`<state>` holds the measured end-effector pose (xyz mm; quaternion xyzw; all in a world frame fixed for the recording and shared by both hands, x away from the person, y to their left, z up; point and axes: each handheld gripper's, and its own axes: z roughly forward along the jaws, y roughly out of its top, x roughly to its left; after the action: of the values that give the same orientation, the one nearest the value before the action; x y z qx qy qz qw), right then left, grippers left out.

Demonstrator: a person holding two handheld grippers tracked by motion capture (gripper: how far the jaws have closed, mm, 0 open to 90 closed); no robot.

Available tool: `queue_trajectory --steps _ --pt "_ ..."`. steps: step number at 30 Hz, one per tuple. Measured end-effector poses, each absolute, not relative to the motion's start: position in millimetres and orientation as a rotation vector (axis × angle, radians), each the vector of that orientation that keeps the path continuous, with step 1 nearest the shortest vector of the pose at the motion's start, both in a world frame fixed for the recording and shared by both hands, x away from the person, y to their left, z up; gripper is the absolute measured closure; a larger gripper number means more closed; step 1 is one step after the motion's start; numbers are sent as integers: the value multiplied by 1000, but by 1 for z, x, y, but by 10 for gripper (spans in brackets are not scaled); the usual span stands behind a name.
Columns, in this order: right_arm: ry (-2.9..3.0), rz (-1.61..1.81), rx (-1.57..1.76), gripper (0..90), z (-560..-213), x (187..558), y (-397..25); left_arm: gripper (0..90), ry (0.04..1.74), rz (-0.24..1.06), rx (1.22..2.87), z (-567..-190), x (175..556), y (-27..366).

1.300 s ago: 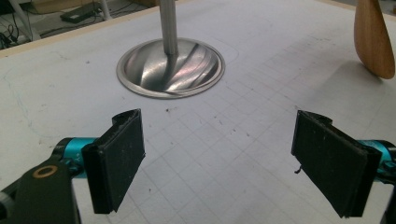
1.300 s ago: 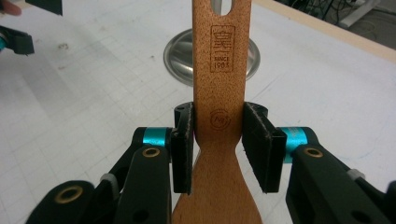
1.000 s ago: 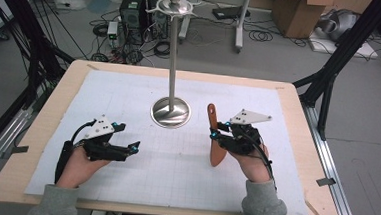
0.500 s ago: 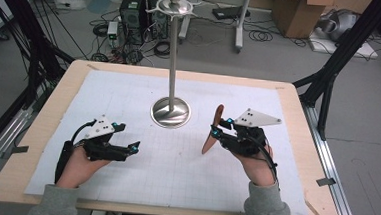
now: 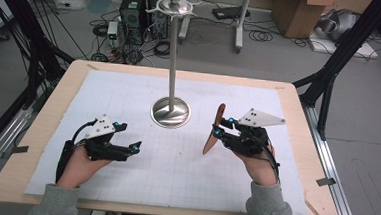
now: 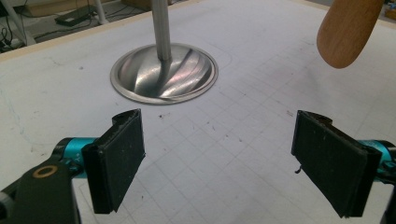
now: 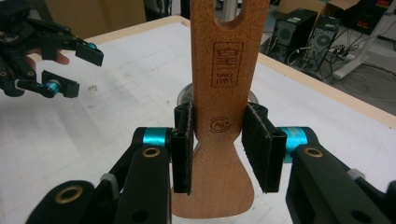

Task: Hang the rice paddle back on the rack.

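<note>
My right gripper [image 5: 220, 130] is shut on a wooden spatula [image 5: 213, 131], held off the mat right of the stand and leaning, handle end up. In the right gripper view the two pads [image 7: 183, 145] clamp the spatula [image 7: 226, 70] at its narrow neck; the broad blade points toward the camera and the slotted handle points away. A rounded end of the spatula [image 6: 348, 28] hangs at the top right of the left gripper view. My left gripper [image 5: 135, 148] rests on the mat at the left, open, with nothing between its fingers [image 6: 119, 163].
A tall metal stand rises from a round base [image 5: 170, 112] at the middle of the white gridded mat [image 5: 184, 172], with a hooked crown [image 5: 175, 4] on top. Its base [image 6: 163, 72] lies ahead of the left gripper. Beyond the wooden table edge [image 5: 180, 72] are cables and computer cases.
The right gripper has turned the spatula: its upper end swung right and its lower end swung left, and the hand shifted slightly right. The left gripper has not moved.
</note>
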<state>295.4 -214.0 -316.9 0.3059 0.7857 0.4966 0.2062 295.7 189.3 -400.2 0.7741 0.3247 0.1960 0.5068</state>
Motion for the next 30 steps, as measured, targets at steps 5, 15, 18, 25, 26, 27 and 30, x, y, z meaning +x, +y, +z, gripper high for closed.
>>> queue_trajectory --steps 5,15,18,25,26,27,30 --pt "2181 1411 844 648 -314 294 -216 175 789 471 1857 -399 294 192" --pt "2217 1390 828 648 -312 302 -211 174 784 481 1834 -397 294 196" --pt "2220 1392 813 648 -307 304 -211 174 782 484 1831 -396 293 196" --pt "2211 1424 797 648 -293 307 -214 171 783 485 1826 -395 293 197" --pt "2212 1423 805 648 -291 308 -215 167 784 486 1823 -395 293 197" --pt "2211 1426 805 648 -288 309 -215 163 784 484 1818 -395 292 197" --pt "2211 1434 794 648 -281 312 -216 159 788 484 1811 -394 291 199"
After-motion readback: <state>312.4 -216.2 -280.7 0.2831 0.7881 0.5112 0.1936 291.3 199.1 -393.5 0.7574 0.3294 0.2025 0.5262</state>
